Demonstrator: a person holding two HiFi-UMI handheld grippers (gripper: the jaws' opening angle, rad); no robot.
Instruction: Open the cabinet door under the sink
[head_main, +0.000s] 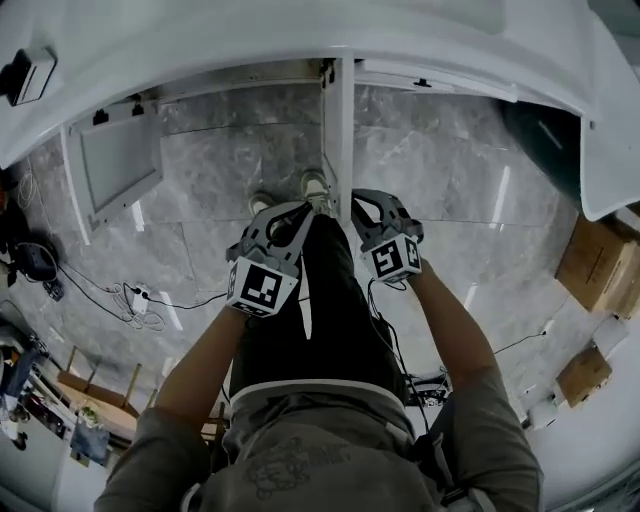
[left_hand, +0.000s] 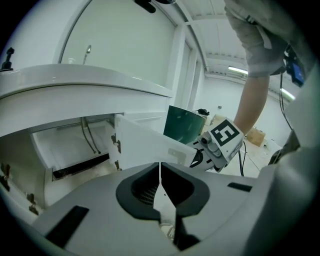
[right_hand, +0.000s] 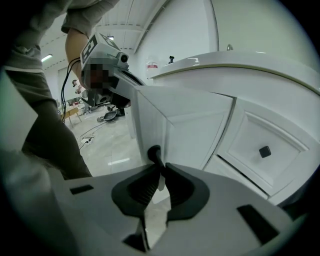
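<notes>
The cabinet under the white sink counter (head_main: 300, 40) stands open. Its middle door (head_main: 338, 130) swings out edge-on toward me, between my two grippers. In the right gripper view the door (right_hand: 190, 130) carries a small black handle (right_hand: 153, 152), and my right gripper (right_hand: 161, 169) is shut on it. My left gripper (head_main: 290, 212) hangs shut and empty on the door's left side, a little off its panel (left_hand: 145, 145). My right gripper (head_main: 362, 205) is close against the door's right face. Pipes (left_hand: 90, 135) show inside the open cabinet.
Another door (head_main: 115, 165) hangs open at the far left. A panel with a black square knob (right_hand: 264, 151) sits to the right. A dark green bin (left_hand: 185, 127), cardboard boxes (head_main: 600, 265) and floor cables (head_main: 140, 300) lie around. My feet (head_main: 315, 185) stand beside the door.
</notes>
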